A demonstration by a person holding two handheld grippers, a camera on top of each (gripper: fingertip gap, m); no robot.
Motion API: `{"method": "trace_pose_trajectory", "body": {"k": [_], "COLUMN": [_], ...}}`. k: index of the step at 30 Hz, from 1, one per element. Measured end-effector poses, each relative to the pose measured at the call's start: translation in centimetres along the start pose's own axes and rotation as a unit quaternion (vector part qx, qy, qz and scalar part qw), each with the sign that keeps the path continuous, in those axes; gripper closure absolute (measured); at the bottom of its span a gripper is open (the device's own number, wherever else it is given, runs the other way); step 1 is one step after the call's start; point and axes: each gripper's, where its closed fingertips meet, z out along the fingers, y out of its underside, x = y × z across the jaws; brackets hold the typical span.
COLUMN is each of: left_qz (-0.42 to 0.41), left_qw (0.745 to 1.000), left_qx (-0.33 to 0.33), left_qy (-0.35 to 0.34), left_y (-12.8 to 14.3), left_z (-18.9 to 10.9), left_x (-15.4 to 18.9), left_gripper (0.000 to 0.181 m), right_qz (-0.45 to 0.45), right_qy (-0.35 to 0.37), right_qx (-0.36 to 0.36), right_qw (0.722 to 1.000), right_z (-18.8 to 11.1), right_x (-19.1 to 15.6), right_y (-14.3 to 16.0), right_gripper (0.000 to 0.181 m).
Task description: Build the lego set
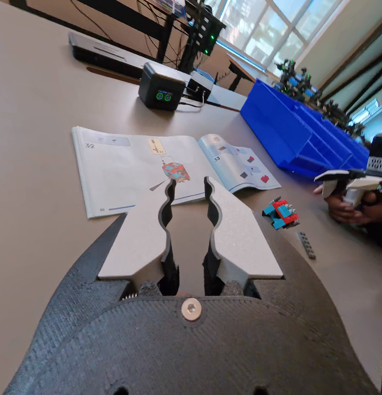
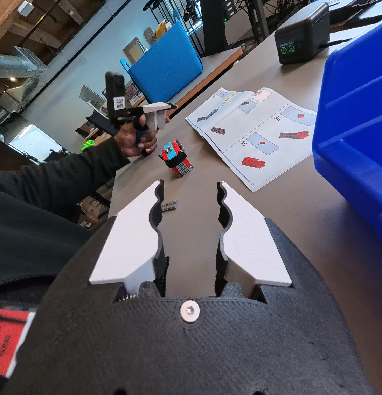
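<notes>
A small red, teal and grey lego model (image 1: 281, 213) lies on the grey table; it also shows in the right wrist view (image 2: 176, 158). A flat dark grey plate (image 1: 306, 244) lies near it, and shows in the right wrist view (image 2: 169, 205) beside my right gripper's left finger. My left gripper (image 1: 190, 181) is open and empty, held over the open instruction booklet (image 1: 143, 164). My right gripper (image 2: 190, 183) is open and empty, above the table short of the model. The left gripper also shows in the right wrist view (image 2: 160, 111), held in a hand.
Blue storage bins (image 1: 297, 132) stand at the right, close by in the right wrist view (image 2: 357, 128). A black box with green lights (image 1: 162, 89) and a flat grey device (image 1: 100, 51) sit at the back. The booklet also shows in the right wrist view (image 2: 260, 132). My hands' fingertips stand some 30 centimetres from each other. My right tips are roughly 12 centimetres from the flat dark grey plate (image 1: 306, 244). It is also in sight in the right wrist view (image 2: 166, 208).
</notes>
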Motion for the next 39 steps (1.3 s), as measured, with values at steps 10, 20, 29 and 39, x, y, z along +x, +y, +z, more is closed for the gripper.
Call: {"method": "trace_pose_trajectory", "body": {"k": [10, 20, 29, 39], "left_qz": [0.083, 0.042, 0.043, 0.017], "left_qw": [0.996, 0.999, 0.999, 0.999], "left_qx": [-0.016, 0.017, 0.000, -0.007], "left_qy": [-0.003, 0.006, 0.002, 0.031], "left_y": [0.3, -0.1, 0.3, 0.4], "left_z": [1.5, 0.6, 1.0, 1.1], "left_x": [1.5, 2.0, 1.9, 2.0], "left_gripper": [0.151, 0.150, 0.150, 0.150], "right_qz": [0.005, 0.018, 0.025, 0.029], "right_qy": [0.024, 0.033, 0.056, 0.074], "right_qx": [0.000, 0.000, 0.015, 0.003], "right_qw": [1.000, 0.999, 0.998, 0.997], "right_z": [0.2, 0.7, 0.7, 1.0], "right_x": [0.7, 1.4, 2.1, 2.6], "right_y": [-0.1, -0.4, -0.8, -0.5], "right_gripper": [0.131, 0.131, 0.132, 0.136]}}
